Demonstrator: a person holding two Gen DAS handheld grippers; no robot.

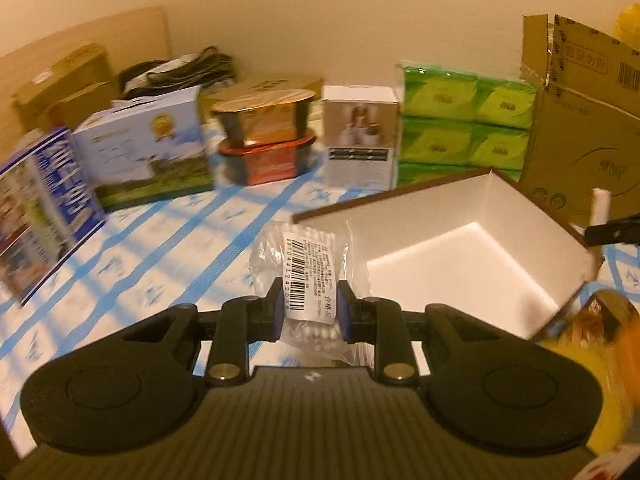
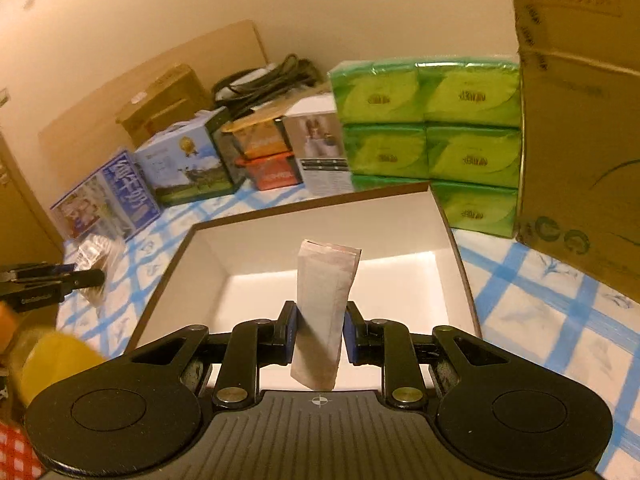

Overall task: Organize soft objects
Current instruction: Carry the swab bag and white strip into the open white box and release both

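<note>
Meanwhile, the left gripper [image 1: 308,306] clamps a clear bag of cotton swabs [image 1: 306,276] above the blue-checked cloth [image 1: 160,256], just left of the open white box [image 1: 472,248]. Over that box, the right gripper [image 2: 319,332] pinches an upright pale sachet [image 2: 324,312]. Green tissue packs [image 2: 432,128] are stacked behind.

Brown cardboard carton [image 2: 576,128] cut off at right edge; blurred yellow object [image 1: 600,380] unidentifiable; print on blue-and-white milk box [image 1: 48,204] smeared.
</note>
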